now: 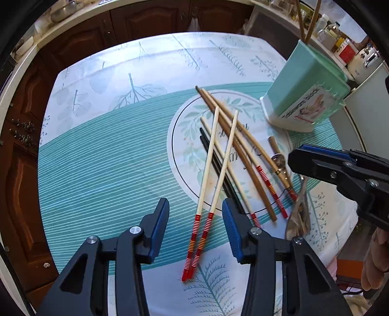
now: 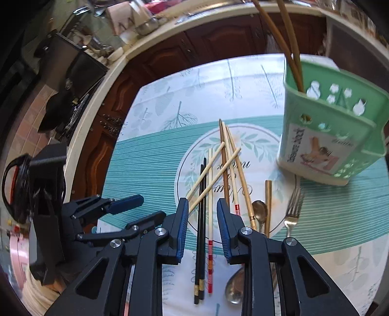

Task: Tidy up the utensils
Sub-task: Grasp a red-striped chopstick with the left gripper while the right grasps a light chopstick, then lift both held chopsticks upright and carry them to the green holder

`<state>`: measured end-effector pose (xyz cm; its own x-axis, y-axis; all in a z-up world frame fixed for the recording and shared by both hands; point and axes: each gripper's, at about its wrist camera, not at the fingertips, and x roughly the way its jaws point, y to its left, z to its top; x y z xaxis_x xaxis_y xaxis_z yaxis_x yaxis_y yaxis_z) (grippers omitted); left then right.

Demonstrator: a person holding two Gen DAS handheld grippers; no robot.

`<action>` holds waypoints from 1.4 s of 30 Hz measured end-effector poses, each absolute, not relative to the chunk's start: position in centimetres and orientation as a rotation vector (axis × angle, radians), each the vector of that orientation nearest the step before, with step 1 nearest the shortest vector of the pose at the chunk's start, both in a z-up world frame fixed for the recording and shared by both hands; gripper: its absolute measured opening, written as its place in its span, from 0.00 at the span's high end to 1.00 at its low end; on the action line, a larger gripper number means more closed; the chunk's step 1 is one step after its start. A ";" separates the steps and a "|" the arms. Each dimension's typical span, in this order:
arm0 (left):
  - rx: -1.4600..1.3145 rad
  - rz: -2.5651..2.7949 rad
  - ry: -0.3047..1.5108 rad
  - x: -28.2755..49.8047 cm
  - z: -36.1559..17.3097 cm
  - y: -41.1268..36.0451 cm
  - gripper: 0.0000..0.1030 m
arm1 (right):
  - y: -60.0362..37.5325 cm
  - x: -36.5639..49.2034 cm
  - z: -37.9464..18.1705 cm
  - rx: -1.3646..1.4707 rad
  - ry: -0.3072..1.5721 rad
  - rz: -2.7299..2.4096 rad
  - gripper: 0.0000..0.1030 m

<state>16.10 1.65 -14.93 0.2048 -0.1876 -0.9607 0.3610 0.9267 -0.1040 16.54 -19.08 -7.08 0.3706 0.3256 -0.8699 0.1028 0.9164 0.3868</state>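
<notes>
Several chopsticks lie fanned on the patterned tablecloth point(image 1: 102, 155). A pair of pale chopsticks with red-striped ends point(image 1: 206, 194) lies between the fingers of my open left gripper point(image 1: 195, 226), which hovers above them. My open right gripper point(image 2: 202, 228) hovers over a black chopstick pair point(image 2: 201, 218) and a pale red-striped chopstick point(image 2: 210, 218). A green utensil holder point(image 2: 333, 126) stands at the back right with two brown chopsticks point(image 2: 289, 43) in it. Spoons point(image 2: 259, 211) and a fork point(image 2: 293, 209) lie near the holder.
Brown bamboo chopsticks point(image 1: 233, 148) cross the pile. The right gripper shows in the left wrist view point(image 1: 340, 170); the left gripper shows in the right wrist view point(image 2: 116, 211). Dark wood cabinets point(image 1: 150, 21) and a cluttered counter point(image 2: 136, 26) ring the table.
</notes>
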 end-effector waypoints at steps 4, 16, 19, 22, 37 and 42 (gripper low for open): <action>0.162 -0.392 1.355 16.9 -16.8 1.5 0.66 | -18.5 18.2 -10.3 0.464 1.250 0.122 0.79; 0.148 -0.408 1.406 18.7 -19.6 1.5 0.69 | -18.5 21.9 -15.8 0.598 1.326 0.031 0.80; 0.150 -0.411 1.404 19.1 -19.6 1.0 0.69 | -18.5 22.6 -16.4 0.604 1.330 0.018 0.80; 0.163 -0.411 1.402 19.4 -19.6 0.6 0.69 | -18.5 23.3 -16.8 0.619 1.331 0.014 0.80; 0.205 -0.402 1.396 21.0 -19.5 -1.3 0.69 | -17.4 25.0 -17.4 0.618 1.324 -0.019 0.85; 0.199 -0.389 1.404 21.7 -19.6 -1.7 0.69 | -17.3 25.1 -17.3 0.590 1.328 -0.027 0.86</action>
<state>21.67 -1.72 -19.61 0.1170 -0.1473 -0.9821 0.3796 0.9205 -0.0929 25.11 -17.29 -17.32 0.2625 0.3091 -0.9141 0.3455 0.8544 0.3882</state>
